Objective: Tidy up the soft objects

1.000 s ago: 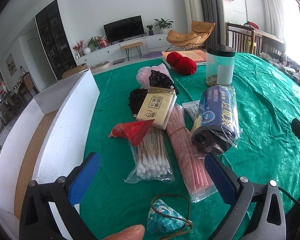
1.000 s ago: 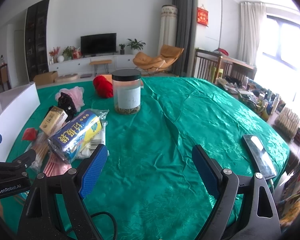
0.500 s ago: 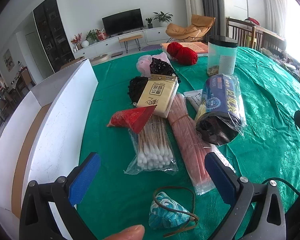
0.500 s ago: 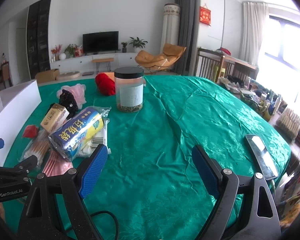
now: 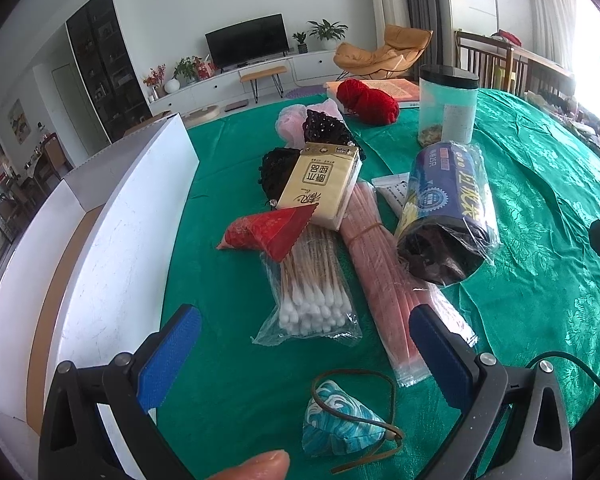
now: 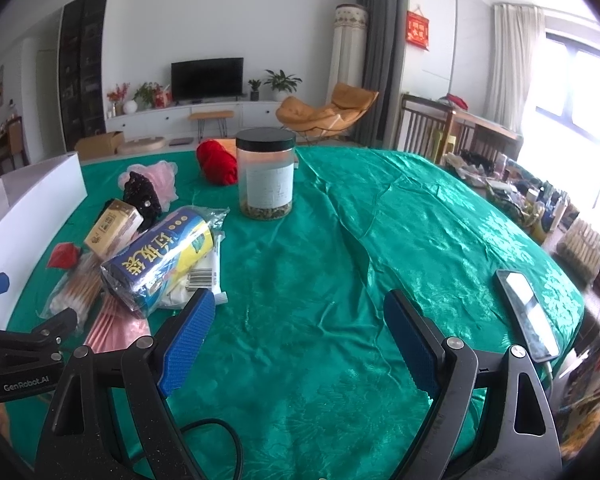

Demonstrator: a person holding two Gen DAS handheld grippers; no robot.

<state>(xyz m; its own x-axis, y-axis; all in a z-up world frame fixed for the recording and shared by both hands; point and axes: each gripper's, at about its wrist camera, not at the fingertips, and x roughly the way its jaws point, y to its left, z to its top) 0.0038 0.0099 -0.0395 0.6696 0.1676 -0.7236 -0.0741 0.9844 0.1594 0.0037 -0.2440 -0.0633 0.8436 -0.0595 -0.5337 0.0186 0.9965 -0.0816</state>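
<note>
My left gripper (image 5: 306,344) stands open over the green cloth, just short of a bag of cotton swabs (image 5: 310,284). A blue wave-pattern pouch with a brown cord (image 5: 336,428) lies below and between its fingers. Further off lie a red triangular pouch (image 5: 274,228), a tissue pack (image 5: 320,184), a pink bundle (image 5: 384,276), a blue roll of bags (image 5: 446,208), black and pink soft items (image 5: 320,128) and red yarn (image 5: 366,98). My right gripper (image 6: 296,342) is open above bare cloth, right of the blue roll (image 6: 160,260).
A white open box (image 5: 112,236) stands at the left along the table edge. A black-lidded jar (image 6: 265,172) stands mid-table. A phone (image 6: 526,312) lies near the right edge. A fingertip (image 5: 256,466) shows at the bottom of the left view.
The left gripper has drawn back and tilted down a little, so the blue pouch shows more fully. The right view has shifted slightly. Both grippers stay open.
</note>
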